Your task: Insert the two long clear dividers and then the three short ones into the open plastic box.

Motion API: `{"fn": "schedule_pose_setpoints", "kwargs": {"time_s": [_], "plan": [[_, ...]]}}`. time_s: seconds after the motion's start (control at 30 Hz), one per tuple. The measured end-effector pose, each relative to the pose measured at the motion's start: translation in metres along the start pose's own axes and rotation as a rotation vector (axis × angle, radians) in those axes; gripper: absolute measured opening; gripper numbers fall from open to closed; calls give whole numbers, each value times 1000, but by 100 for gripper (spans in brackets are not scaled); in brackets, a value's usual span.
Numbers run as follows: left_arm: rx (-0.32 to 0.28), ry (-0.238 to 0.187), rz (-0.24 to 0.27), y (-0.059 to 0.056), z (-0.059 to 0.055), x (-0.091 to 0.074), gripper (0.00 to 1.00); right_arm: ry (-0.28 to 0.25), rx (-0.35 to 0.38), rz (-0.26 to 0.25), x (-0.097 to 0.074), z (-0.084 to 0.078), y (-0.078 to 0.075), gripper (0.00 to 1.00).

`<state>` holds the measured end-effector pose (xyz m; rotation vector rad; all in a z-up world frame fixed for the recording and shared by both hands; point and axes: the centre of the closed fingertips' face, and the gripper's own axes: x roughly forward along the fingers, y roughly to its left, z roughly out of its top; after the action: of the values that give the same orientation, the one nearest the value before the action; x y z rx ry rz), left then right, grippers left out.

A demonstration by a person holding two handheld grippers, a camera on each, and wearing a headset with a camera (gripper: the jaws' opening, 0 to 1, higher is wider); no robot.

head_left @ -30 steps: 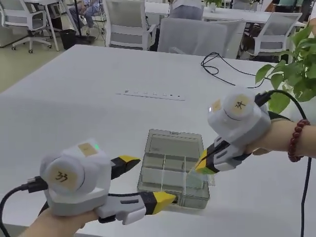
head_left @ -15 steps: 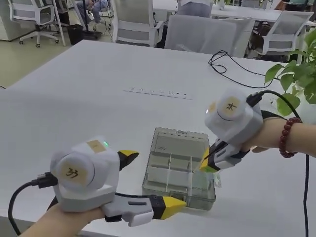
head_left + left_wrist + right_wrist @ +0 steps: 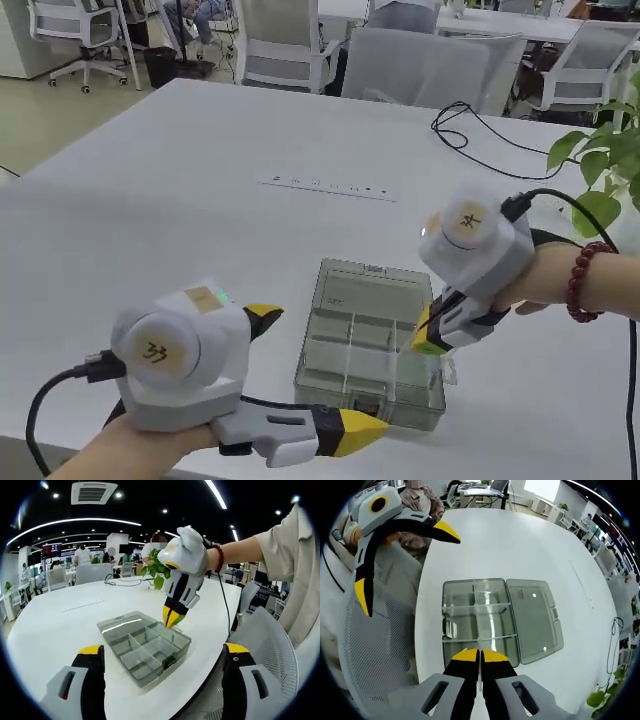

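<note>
- Grey-tinted clear plastic box (image 3: pixel 385 412) lies open on the white counter (image 3: pixel 150 200), between the two tools. Its flat lid (image 3: pixel 365 292) is folded out on the side away from the person.
- White-bodied left tool (image 3: pixel 312 375), with black jaws and yellow tips, is held low at the box's near-left corner. Its jaws are spread wide and grip nothing. One tip lies just in front of the box's front wall, the other off to the box's left.
- From the left gripper view, the box (image 3: pixel 131 672) sits straight ahead between those parted jaws, with the right tool (image 3: pixel 171 619) pointing down at its far side.
- The right tool (image 3: pixel 428 342) comes in from the right, its tips angled down over the box's near-right corner compartment. Its jaws are pressed together on a short clear plastic divider (image 3: pixel 440 368), a faint glassy sheet just under the tips.
- From the right gripper view, that divider is a thin pale line (image 3: pixel 479 672) between the closed jaws. Whether its lower edge is seated in the box cannot be told.
- Two long clear dividers (image 3: pixel 476 606) stand in the tray, running across ahead of the right tool's tips. Shorter cross pieces split some rows, but their number is hard to count.
- A dark red bead bracelet (image 3: pixel 580 285) circles the wrist behind the right tool.
- Beyond the right tool, a black cable (image 3: pixel 470 120) loops on the counter and a green leafy plant (image 3: pixel 600 170) stands at its edge.
</note>
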<state>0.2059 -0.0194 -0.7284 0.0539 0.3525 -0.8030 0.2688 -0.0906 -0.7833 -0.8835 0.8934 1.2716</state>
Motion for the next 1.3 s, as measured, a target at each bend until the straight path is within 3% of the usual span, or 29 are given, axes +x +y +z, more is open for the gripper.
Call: {"fn": "schedule_pose_setpoints", "kwargs": {"time_s": [0.33,0.7,1.3], "plan": [[-5,-2,-4,0,-1,0,100,36,-41,11,6,0,0,2],[6,1,-9,-2,-2,1,99,125,-75,55,17,-1,0,2],[11,-1,8,2,-2,-1,97,165,-71,78,35,-10,1,2]]}}
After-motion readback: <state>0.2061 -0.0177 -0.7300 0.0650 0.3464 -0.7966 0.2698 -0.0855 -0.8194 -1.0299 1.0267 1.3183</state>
